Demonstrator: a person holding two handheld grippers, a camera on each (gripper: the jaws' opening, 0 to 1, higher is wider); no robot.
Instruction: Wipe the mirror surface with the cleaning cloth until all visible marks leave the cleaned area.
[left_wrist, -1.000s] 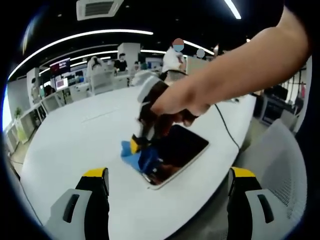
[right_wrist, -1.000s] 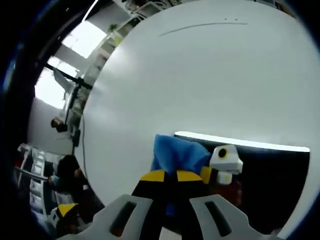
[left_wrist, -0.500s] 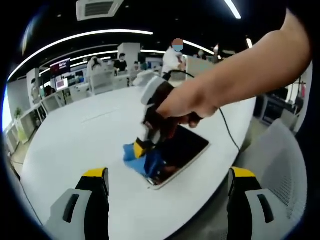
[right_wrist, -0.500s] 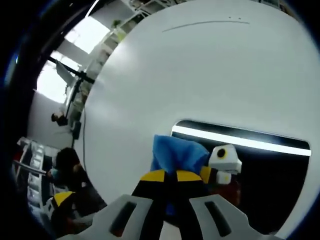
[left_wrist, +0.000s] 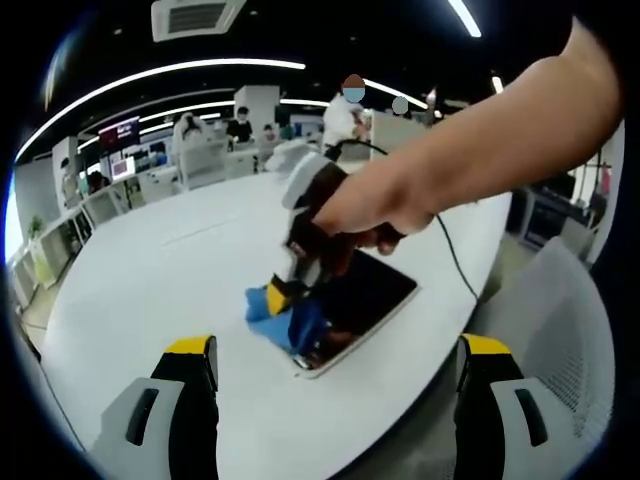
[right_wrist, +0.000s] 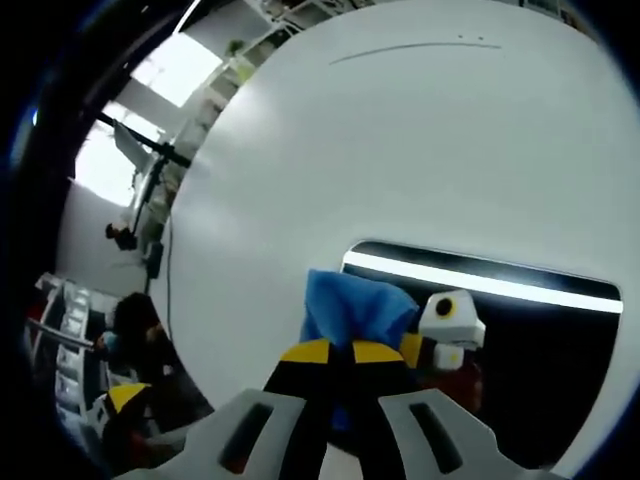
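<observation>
Two grippers are present. The right gripper (right_wrist: 335, 352), jaws clamped on the blue cleaning cloth (right_wrist: 352, 305), presses it onto the near-left corner of the mirror (left_wrist: 365, 295), which lies flat on the white table (left_wrist: 180, 270). The left gripper (left_wrist: 335, 350) hovers apart, jaws wide.

Mirror (left_wrist: 362, 296): glossy dark glass, pale smooth rim, threw back a bright light strip. Cloth (right_wrist: 352, 308): soft blue fabric, matt, creased. Table (right_wrist: 420, 150): smooth white top, faint sheen. Right gripper (right_wrist: 335, 352): jaws looked hard plastic, yellow and black, matt grey bodies.
</observation>
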